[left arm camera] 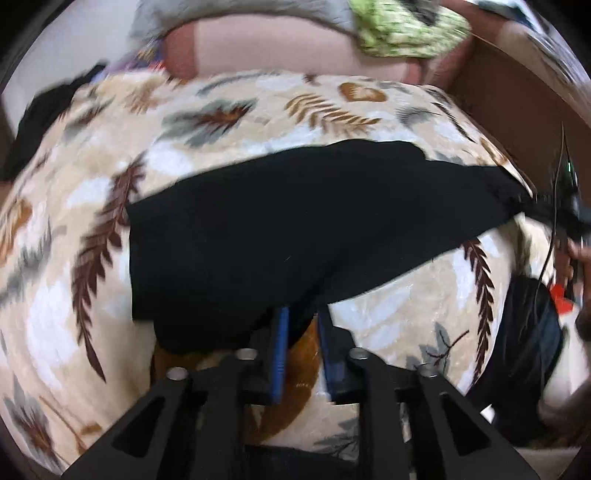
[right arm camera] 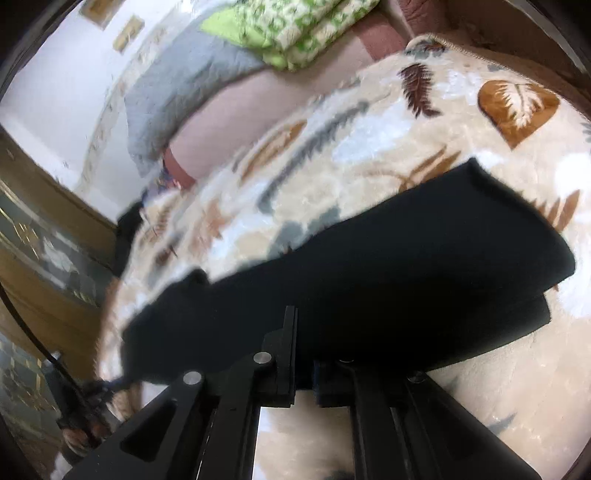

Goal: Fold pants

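One pair of black pants [left arm camera: 280,229] lies on one leaf-patterned plush blanket [left arm camera: 92,258]. Two grippers show, the left gripper [left arm camera: 301,325] and the right gripper [right arm camera: 304,332], each with two fingers. Beyond the blanket sit one green-and-white patterned pillow [right arm camera: 295,26], one grey quilted cover [right arm camera: 177,85] and one pink sheet [left arm camera: 273,51].

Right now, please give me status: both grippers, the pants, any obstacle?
Left gripper slightly open at near edge of black pants, no clear grip. Right gripper narrow over the pants, grip unclear. Pants lie partly folded on leaf-print blanket. Nothing on them.
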`<state>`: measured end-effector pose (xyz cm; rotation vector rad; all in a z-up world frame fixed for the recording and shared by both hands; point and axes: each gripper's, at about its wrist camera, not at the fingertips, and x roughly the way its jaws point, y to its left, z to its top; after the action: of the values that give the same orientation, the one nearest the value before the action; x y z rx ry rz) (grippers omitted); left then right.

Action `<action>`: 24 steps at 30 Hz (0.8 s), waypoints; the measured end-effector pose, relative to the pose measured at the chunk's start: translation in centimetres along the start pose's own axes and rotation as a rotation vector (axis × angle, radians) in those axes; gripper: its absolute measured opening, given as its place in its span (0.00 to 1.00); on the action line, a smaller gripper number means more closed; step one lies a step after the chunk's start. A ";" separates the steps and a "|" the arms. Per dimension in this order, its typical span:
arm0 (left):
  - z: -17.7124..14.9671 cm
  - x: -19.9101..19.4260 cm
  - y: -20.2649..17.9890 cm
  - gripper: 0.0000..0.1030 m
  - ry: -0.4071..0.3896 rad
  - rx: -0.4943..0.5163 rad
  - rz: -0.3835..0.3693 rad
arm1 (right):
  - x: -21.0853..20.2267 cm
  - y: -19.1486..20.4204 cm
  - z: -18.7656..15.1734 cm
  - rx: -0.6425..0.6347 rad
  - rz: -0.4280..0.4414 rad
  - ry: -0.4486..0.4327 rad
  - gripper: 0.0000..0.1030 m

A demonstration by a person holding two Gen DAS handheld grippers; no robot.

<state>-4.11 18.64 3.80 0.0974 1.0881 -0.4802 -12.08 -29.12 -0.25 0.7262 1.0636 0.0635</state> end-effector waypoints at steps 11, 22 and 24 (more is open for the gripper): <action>0.7 -6.3 0.5 0.64 -0.163 -0.095 -0.011 | -5.2 -6.6 0.3 0.132 -0.028 -0.141 0.34; 2.1 -2.3 -0.1 0.69 -0.167 -0.219 -0.019 | -5.5 -5.4 -0.1 0.064 -0.083 -0.150 0.07; 2.2 -1.4 -0.6 0.69 -0.160 -0.228 0.010 | -4.6 -6.3 -0.3 0.088 -0.118 -0.088 0.09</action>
<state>-3.07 17.89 6.13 -0.1344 0.9775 -0.3455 -16.50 -35.60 -0.40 0.7367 1.0280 -0.1163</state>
